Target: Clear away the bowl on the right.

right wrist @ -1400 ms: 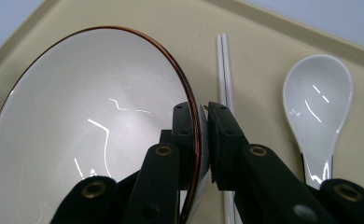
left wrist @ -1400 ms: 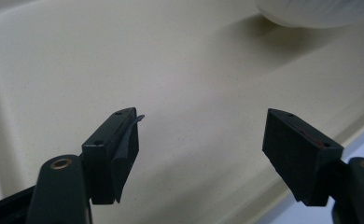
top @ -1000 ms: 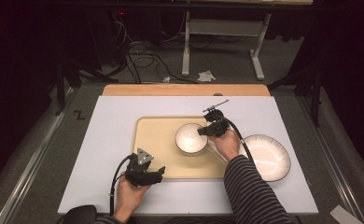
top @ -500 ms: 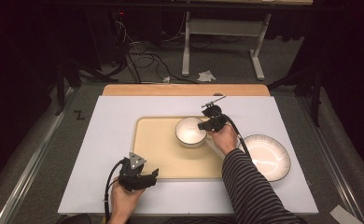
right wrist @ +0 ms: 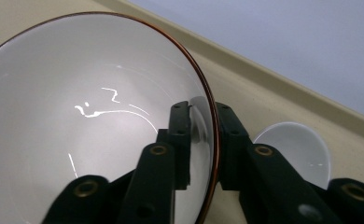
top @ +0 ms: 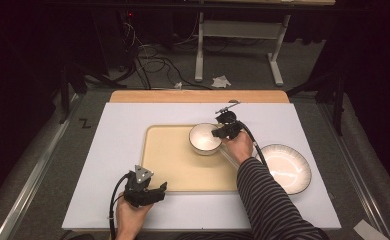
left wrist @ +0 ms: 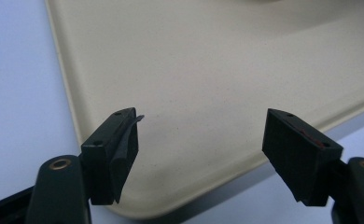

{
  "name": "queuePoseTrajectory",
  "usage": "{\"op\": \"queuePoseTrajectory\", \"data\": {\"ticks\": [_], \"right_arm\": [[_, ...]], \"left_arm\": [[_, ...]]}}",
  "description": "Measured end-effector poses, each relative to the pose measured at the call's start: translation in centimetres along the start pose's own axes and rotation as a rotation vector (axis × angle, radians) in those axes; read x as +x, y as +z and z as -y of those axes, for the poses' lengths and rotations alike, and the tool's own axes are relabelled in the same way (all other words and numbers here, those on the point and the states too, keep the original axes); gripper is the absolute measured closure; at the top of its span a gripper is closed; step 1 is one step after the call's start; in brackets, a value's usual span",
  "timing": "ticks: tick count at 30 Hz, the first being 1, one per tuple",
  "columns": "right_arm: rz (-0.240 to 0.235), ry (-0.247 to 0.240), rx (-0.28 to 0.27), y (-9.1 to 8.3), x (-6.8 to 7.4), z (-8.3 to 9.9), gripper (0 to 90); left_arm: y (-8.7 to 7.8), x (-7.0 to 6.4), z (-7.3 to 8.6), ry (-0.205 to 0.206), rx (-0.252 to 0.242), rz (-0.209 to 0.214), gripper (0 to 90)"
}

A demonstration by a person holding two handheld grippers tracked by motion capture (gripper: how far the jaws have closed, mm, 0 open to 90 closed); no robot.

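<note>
A white bowl (top: pixel 204 138) with a thin brown rim sits over the far right part of the beige tray (top: pixel 178 165). My right gripper (top: pixel 221 132) is shut on the bowl's right rim. In the right gripper view the two jaws pinch the rim, one inside the bowl (right wrist: pixel 77 116) and one outside, at my right gripper (right wrist: pixel 203 135). My left gripper (top: pixel 158 191) stands open just off the tray's near left corner. The left gripper view has nothing between the jaws of my left gripper (left wrist: pixel 201 140), with the tray corner (left wrist: pixel 194 84) beyond them.
A white plate (top: pixel 286 168) with a ribbed rim lies on the white mat (top: pixel 108 150) right of the tray. A small white rounded piece (right wrist: pixel 294 144), perhaps a spoon, lies on the tray beside the bowl. Cables and table legs are on the floor beyond.
My right gripper has carried the bowl a little toward the tray's far edge. My left gripper has drawn back slightly toward the near side and stays open.
</note>
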State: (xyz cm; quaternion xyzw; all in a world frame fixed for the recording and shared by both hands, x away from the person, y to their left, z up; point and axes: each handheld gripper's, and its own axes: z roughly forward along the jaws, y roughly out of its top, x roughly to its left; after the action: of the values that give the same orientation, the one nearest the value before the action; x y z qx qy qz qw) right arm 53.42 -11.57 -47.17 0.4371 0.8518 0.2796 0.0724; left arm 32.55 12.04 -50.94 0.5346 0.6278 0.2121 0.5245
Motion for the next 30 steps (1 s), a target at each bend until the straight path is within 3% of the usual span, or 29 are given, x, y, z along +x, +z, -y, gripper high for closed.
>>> {"op": "queuePoseTrajectory", "data": {"ticks": [1,6,10,16,18,26,30], "right_arm": [[0.000,0.000,0.000,0.0,0.0,0.0,74.9],[0.019,0.001,-0.007,0.4,-0.2,-0.5,58.5],[0.026,0.001,-0.007,0.7,-0.3,-0.5,53.2],[0.036,-0.002,-0.015,0.5,-0.2,-0.4,50.8],[0.014,0.015,-0.029,0.1,-0.2,-0.4,50.2],[-0.008,-0.004,-0.054,-1.5,0.0,0.0,50.3],[-0.009,-0.025,-0.075,-2.6,0.2,0.5,50.3]], "left_arm": [[0.0,0.0,0.0,0.000,0.000,0.000,27.2],[-0.3,0.3,0.0,-0.008,-0.008,-0.014,27.0],[-0.5,0.4,0.0,-0.009,-0.006,-0.018,27.1],[-0.3,0.3,0.1,-0.009,-0.002,-0.012,25.4],[-0.3,0.3,0.1,-0.008,-0.001,-0.011,25.4],[-0.1,0.2,-0.1,-0.016,-0.004,-0.010,25.9],[0.3,0.1,-0.1,-0.023,0.034,0.003,25.8]]}}
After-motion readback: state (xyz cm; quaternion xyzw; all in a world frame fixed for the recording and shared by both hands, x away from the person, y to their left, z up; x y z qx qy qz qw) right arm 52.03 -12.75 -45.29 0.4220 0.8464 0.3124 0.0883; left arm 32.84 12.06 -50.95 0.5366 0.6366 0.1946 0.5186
